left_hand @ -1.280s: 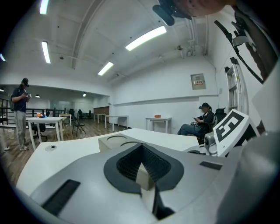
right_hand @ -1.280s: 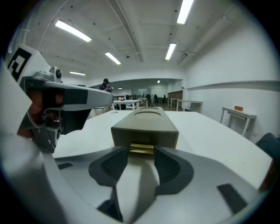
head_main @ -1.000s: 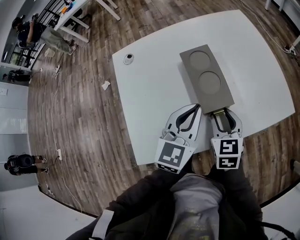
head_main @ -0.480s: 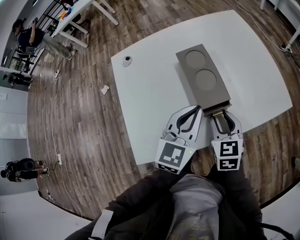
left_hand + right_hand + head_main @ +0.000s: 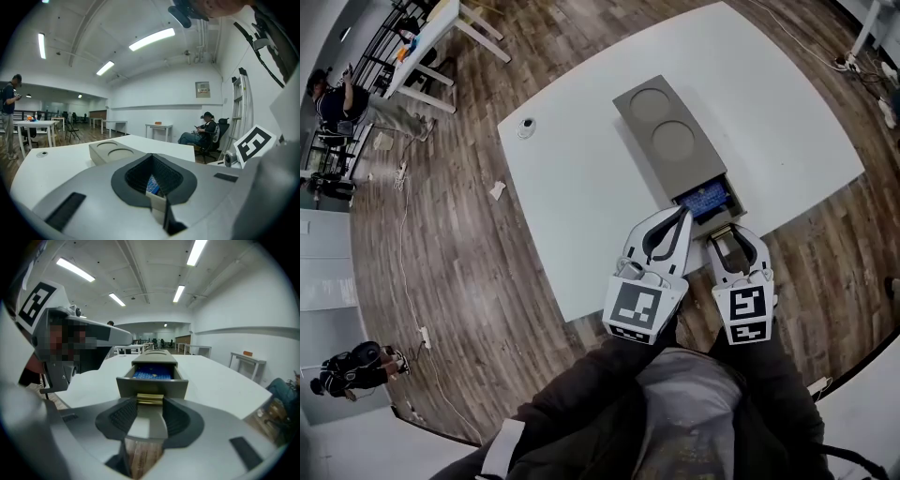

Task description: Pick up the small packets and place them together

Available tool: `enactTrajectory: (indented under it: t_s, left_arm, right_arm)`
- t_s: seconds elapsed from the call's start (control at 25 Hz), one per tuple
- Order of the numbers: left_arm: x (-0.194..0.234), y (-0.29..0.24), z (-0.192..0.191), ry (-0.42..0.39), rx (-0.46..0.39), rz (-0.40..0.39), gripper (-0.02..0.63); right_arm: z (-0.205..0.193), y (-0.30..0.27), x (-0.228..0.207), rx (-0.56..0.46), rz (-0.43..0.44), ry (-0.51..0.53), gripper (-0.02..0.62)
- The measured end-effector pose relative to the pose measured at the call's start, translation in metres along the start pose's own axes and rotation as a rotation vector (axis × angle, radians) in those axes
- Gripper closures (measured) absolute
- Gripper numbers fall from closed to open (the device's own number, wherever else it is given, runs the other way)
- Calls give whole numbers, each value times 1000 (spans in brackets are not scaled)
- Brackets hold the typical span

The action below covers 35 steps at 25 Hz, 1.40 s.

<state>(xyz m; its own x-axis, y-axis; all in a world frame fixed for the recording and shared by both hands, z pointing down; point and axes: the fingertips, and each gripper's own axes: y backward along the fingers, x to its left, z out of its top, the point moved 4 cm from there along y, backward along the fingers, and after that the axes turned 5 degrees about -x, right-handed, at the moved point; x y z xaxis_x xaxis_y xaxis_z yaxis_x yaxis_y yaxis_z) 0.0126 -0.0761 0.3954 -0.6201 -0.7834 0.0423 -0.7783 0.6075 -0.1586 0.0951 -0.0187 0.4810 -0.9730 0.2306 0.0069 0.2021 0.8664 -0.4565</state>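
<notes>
On the white table (image 5: 572,206), a long grey two-dimpled box (image 5: 661,131) runs toward lower right, with small blue packets (image 5: 152,374) in its open drawer (image 5: 152,386). Just below them the right gripper (image 5: 727,232) pinches the drawer's brass handle (image 5: 150,399). The left gripper (image 5: 684,213), tips pressed together, waits at their lower left.

The white table (image 5: 581,216) is bearing a grey drawer box (image 5: 661,131), its drawer (image 5: 152,385) standing open toward the near edge, and a small round object (image 5: 526,125) sitting near the far-left edge.
</notes>
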Motion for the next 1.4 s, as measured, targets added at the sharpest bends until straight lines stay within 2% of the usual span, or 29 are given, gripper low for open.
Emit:
enactTrajectory:
  t_s: [0.2,0.44,0.72,1.04,1.4]
  left_arm:
    - [-18,5,15,-58,-11,-63,604]
    - [-40,29,13,-53,-7,14,604]
    - [-67,43,2,-62,3,61,604]
    - [-91,54,4,-88,-11,76,604]
    - [-116,62,-6,-82,-5,74,604]
  right_arm:
    - [-3,9,5,7,-25,-21,419]
    - [-9,34,2,-35,-4,-8,420]
    - [-30,62,2,-70,24,-8,420]
    - [-42,82,4,-89,31,-10,420]
    - [-65,108,6,-83,32,-7,420]
